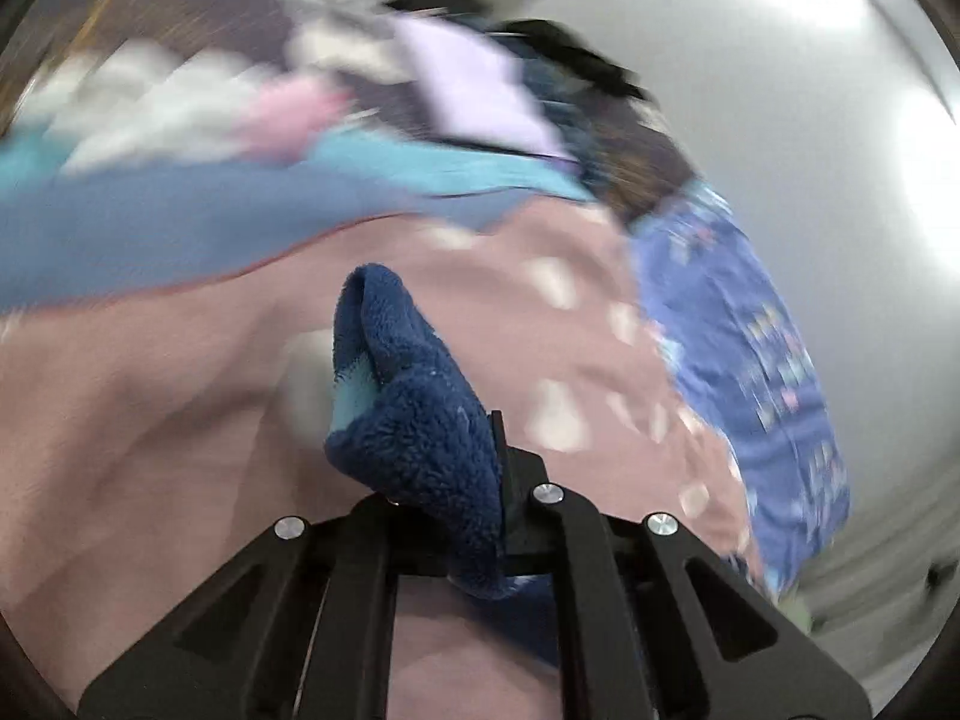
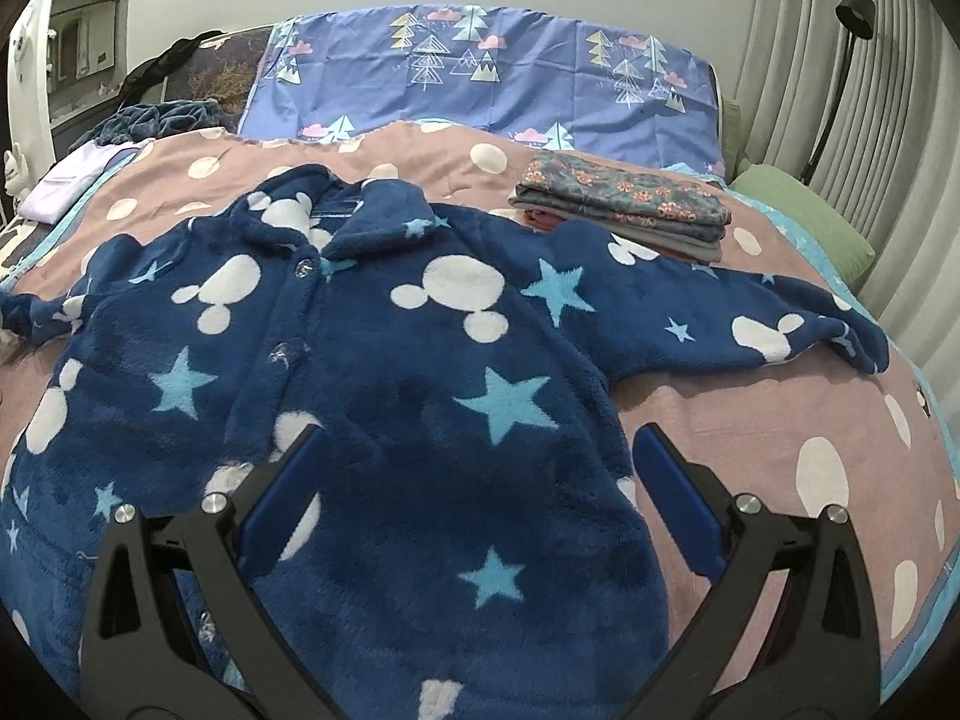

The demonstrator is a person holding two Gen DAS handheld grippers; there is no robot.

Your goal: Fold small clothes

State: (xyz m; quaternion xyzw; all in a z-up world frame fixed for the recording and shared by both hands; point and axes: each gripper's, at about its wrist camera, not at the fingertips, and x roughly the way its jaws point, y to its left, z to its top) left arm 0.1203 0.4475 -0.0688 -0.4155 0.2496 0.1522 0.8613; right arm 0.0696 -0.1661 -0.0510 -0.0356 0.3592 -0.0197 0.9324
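A navy fleece pyjama top [image 2: 420, 360] with white mouse-head shapes and pale blue stars lies face up on the pink dotted bedspread [image 2: 720, 420], collar toward the pillow and both sleeves spread out. My right gripper [image 2: 480, 444] hovers open over its lower right part, one finger above the fleece and the other above the bedspread beside the hem. In the blurred left wrist view, my left gripper [image 1: 456, 468] is shut on a bunched fold of the same navy fleece [image 1: 408, 396], which hides one finger.
A stack of folded clothes [image 2: 624, 204] sits on the bed behind the right sleeve. A blue tree-print pillow [image 2: 480, 72] lies at the head, a green cushion [image 2: 804, 222] at the right edge, and lilac cloth [image 2: 66, 186] at the left. Curtains [image 2: 840, 90] and a lamp [image 2: 852, 12] stand at the right.
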